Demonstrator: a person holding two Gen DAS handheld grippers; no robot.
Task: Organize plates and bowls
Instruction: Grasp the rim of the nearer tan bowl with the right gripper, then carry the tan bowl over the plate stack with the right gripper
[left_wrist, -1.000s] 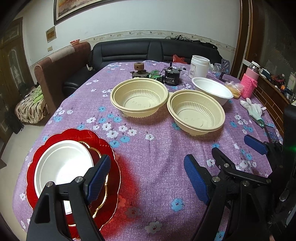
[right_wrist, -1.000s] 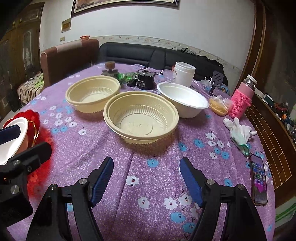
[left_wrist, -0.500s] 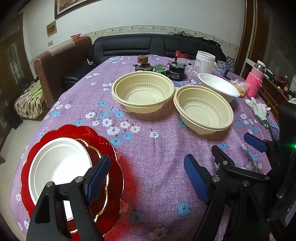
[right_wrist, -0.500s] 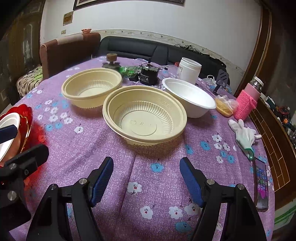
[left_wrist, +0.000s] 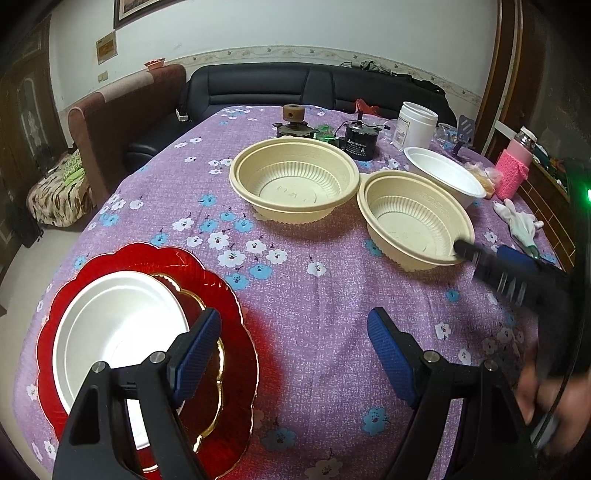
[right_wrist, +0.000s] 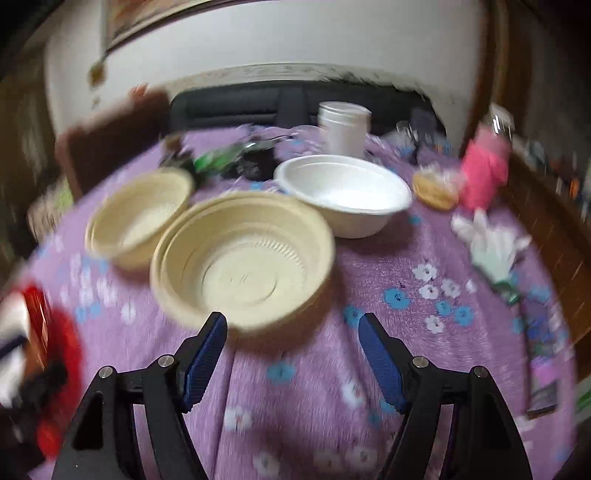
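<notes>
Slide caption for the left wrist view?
Open left gripper above purple floral tablecloth, white bowl on red scalloped plate.

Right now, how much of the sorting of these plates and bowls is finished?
One thing looks done: a white plate sits on the red plate. In hand: nothing is held. The right gripper is open, right at the near rim of a cream bowl. The left gripper is open over the tablecloth. Left: that bowl, the other cream bowl and the white bowl stand separately, unstacked.
</notes>
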